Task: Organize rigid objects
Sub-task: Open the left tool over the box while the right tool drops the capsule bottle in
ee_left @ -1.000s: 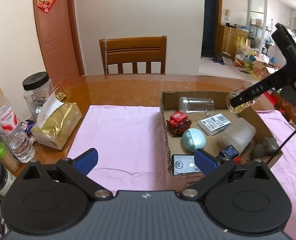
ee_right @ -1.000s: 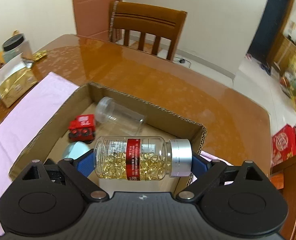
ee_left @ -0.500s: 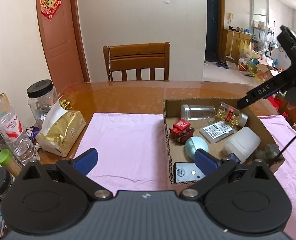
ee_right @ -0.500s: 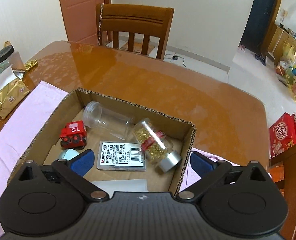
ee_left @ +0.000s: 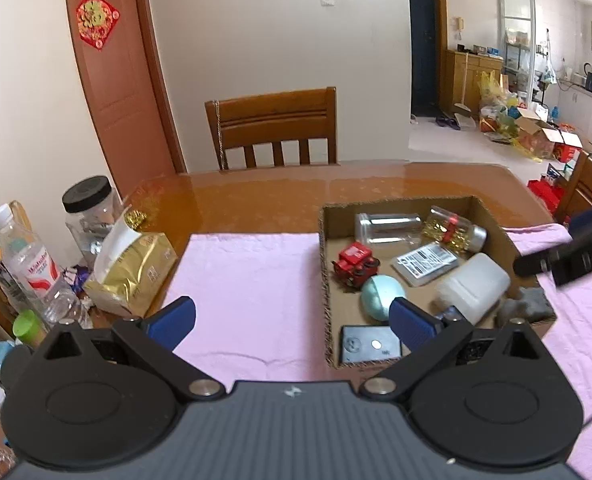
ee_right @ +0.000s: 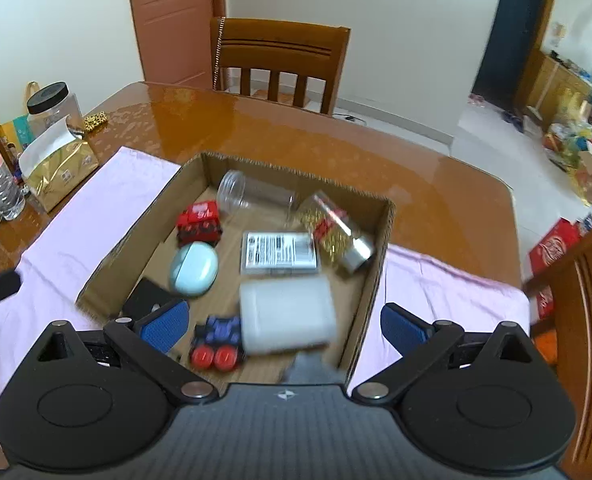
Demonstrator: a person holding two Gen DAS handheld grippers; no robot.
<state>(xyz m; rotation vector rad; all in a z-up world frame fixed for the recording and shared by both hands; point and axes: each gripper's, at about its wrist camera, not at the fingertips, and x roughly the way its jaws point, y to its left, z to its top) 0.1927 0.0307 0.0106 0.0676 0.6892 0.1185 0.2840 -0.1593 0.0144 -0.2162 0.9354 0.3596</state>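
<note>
Against the far right corner of the cardboard box (ee_right: pixel 376 264) lies the capsule bottle (ee_right: pixel 334 236), released, both the right gripper (ee_right: pixel 281 326) and left gripper (ee_left: pixel 291 320) spread empty, so the next move likely calls for finding another loose object

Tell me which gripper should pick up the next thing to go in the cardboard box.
Neither has a clear edge: no loose item shows on the pink cloth. The left gripper is open over the cloth; the right gripper, whose jaws have just been opening, is empty above the cardboard box. The pill bottle lies inside.
</note>
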